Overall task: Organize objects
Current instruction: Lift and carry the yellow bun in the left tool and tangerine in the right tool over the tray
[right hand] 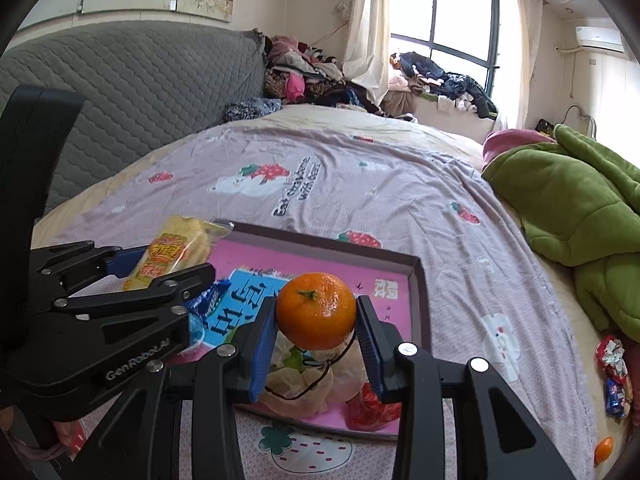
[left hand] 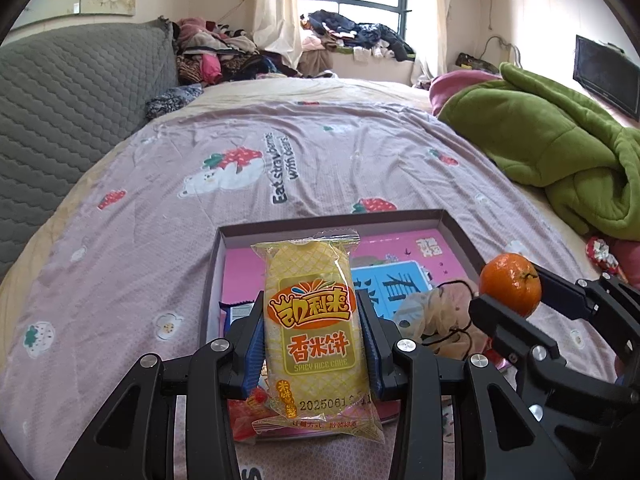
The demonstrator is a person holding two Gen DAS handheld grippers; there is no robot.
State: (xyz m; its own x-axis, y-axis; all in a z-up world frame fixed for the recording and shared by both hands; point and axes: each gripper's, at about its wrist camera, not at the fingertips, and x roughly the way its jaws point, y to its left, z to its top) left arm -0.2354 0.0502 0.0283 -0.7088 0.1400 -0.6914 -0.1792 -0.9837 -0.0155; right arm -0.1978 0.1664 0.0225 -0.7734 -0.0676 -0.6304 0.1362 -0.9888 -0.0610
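the left gripper (left hand: 312,332) is clamped on a crinkly yellow rice cake packet (left hand: 310,320), and the right gripper (right hand: 316,320) pinches a round, dimpled orange (right hand: 316,310); both hang over the shallow pink-floored box (right hand: 420,280) just beneath them. a mesh pouch (right hand: 304,380) and wrapped sweets already lie inside. by my reading the job is partway, since loose candies (right hand: 614,376) and a second orange (right hand: 603,449) lie on the bedspread, well right of the right claw.

The rice cake packet (left hand: 312,336) hides part of the date print and the tray (left hand: 460,232) floor behind it.
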